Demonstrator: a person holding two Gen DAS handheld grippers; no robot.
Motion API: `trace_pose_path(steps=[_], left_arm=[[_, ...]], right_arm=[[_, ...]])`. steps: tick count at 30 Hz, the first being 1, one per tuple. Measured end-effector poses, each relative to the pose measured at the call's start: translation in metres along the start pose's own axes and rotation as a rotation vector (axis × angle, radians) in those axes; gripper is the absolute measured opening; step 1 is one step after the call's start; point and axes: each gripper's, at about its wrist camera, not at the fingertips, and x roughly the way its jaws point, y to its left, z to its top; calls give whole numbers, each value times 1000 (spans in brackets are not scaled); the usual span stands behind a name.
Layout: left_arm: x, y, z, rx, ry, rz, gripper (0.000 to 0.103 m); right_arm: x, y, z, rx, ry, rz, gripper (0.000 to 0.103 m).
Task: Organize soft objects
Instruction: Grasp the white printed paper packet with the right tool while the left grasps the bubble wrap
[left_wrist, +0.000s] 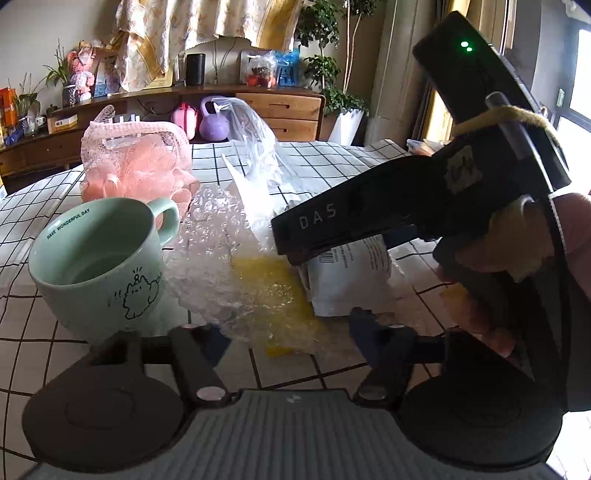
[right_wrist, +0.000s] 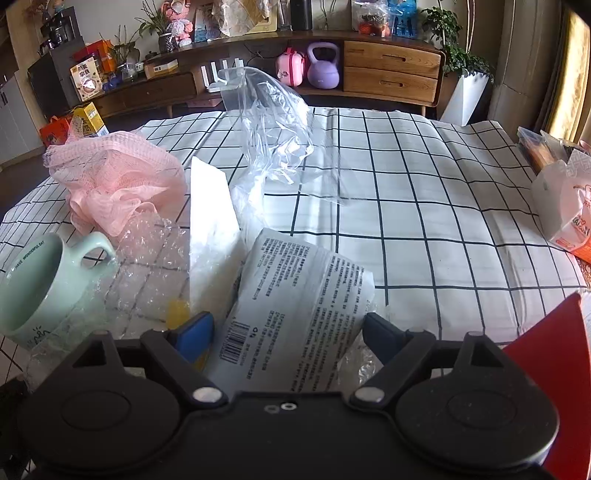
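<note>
Two grippers we tilt down | left gripper (left_wrist: 286, 330) jaws astride bubble wrap (left_wrist: 221, 266), grip unclear | right gripper (right_wrist: 288, 328) jaws parted astride printed packet (right_wrist: 295, 310)

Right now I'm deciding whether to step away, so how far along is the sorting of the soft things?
Early. Nothing looks sorted yet: the pink mesh sponge, clear plastic bag and bubble wrap lie loose beside the green mug. In hand: the right gripper straddles the white printed packet, and the left gripper brackets the bubble wrap; a firm grip isn't evident on either. Everything remains to be grouped.
</note>
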Motion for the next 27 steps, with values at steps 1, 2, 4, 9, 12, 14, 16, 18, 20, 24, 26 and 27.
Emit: trace_pose_path(steps=[1, 2, 4, 9, 12, 14, 16, 18, 20, 24, 26, 27], left_arm=[[1, 1, 0, -2, 4, 6, 53], [1, 1, 0, -3, 2, 14, 52], [-1, 2, -1, -5, -6, 25, 39], [-3, 2, 0, 1, -15, 38, 27], [-3, 3, 0, -6, -11, 30, 17], [-3, 3, 0, -4, -13, 27, 12], [-5, 4, 0, -1, -21, 29, 9], [-8, 3, 0, 4, -35, 34, 8], [-14, 1, 0, 8, -52, 37, 7], [-24, -5, 3, 27, -74, 28, 7], [-30, -9, 4, 37, -87, 25, 6], [-34, -11, 6, 39, -93, 21, 6]], right_arm=[[0, 0, 0, 1, -2, 0, 86], [-1, 0, -1, 5, -2, -1, 86], [-1, 0, -1, 10, -5, -2, 84], [-4, -2, -2, 19, -18, -7, 80], [-8, -4, -3, 39, -32, -2, 78], [-13, -5, -4, 54, -42, 5, 78], [-19, -6, -6, 65, -55, 14, 78], [-27, -7, -8, 70, -72, 11, 77], [-35, -9, -9, 75, -86, 7, 77], [-58, -17, -14, 99, -115, 22, 77], [-72, -19, -16, 98, -134, 33, 76], [-80, -20, -17, 99, -143, 37, 76]])
